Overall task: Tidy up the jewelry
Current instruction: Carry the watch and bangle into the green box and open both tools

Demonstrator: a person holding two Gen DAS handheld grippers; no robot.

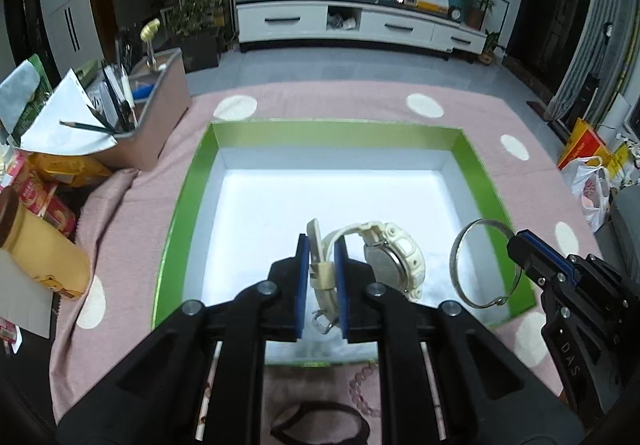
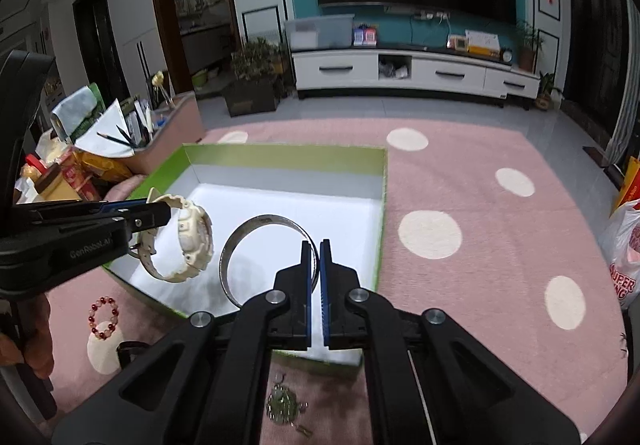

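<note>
The cream watch (image 1: 376, 253) hangs in the air over the white floor of the green box (image 1: 188, 205), near the front edge of the box. The left gripper (image 1: 322, 277) holds it by the strap: the two blue pads are closed on the strap, with only the strap's thickness between them, and the watch case hangs to the right of the pads with its metal back visible.

Just beside it, toward the right wall of the box, is the silver bangle (image 1: 480, 265). The right gripper (image 2: 315, 285) has its jaws pressed nearly together on the thin rim of this bangle, and the ring stands upright above the box floor. The two gripped pieces are near each other but do not touch.

The box is open and lies on the pink cloth with white dots (image 2: 460, 205) that covers the table. In front of the box, on the cloth, lie a red bead bracelet (image 2: 105, 319) at the left, a small heap of greenish metal jewelry (image 2: 286, 405) under the right gripper, and a dark band (image 1: 320, 421) close to a pale pink bead bracelet (image 1: 366, 389).

At the left edge of the table a brown organizer with pencils (image 1: 140, 117) stands next to snack packets (image 1: 64, 165).
</note>
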